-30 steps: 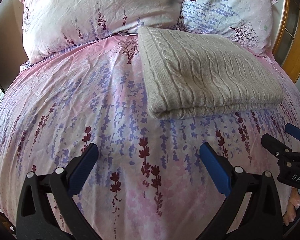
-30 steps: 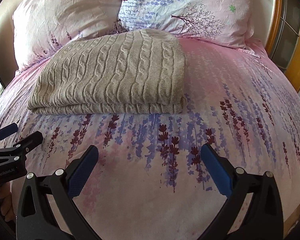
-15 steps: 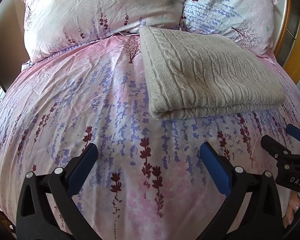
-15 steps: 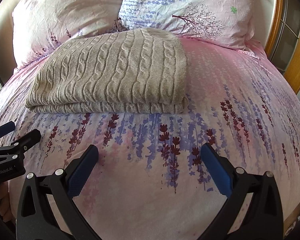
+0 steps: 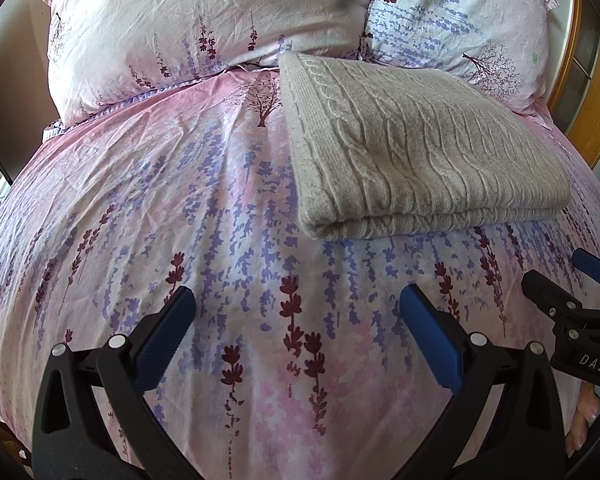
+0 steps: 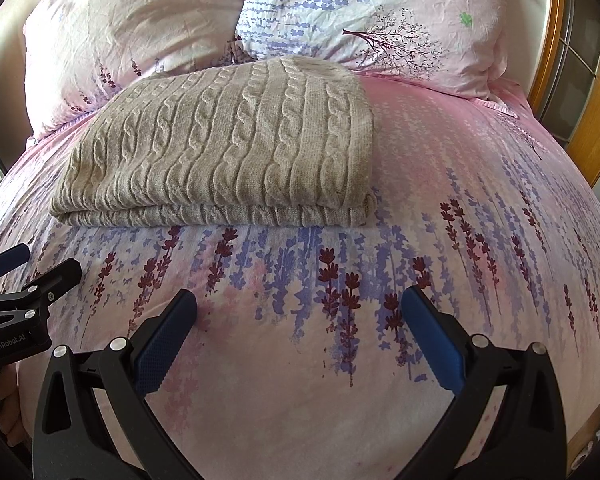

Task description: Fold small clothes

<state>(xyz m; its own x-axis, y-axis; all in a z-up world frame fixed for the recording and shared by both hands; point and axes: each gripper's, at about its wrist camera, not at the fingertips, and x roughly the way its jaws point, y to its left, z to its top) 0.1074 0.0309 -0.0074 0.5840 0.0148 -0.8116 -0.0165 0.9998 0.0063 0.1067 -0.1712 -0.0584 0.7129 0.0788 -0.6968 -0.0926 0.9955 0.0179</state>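
Note:
A beige cable-knit sweater [image 5: 420,152] lies folded into a flat rectangle on the bed, its thick folded edge toward me; in the right wrist view the sweater [image 6: 228,148] sits left of centre. My left gripper [image 5: 296,304] hovers open over bare bedding, short of the sweater's near left corner. My right gripper [image 6: 300,306] is open too, over the bedding in front of the sweater's near right corner. Each gripper shows at the edge of the other's view: the right gripper [image 5: 560,280] and the left gripper [image 6: 36,264]. Nothing is between either pair of fingers.
The pink bedspread [image 5: 140,208] with a lavender print covers the whole bed. Two matching pillows [image 5: 204,24] [image 6: 372,12] lean at the head behind the sweater. A wooden-framed glass door [image 6: 580,80] stands on the right. A person's hand [image 5: 584,424] shows low at the right.
Both grippers have eased back and slightly down, so the sweater sits a little farther up in both views. The sweater itself has not moved.

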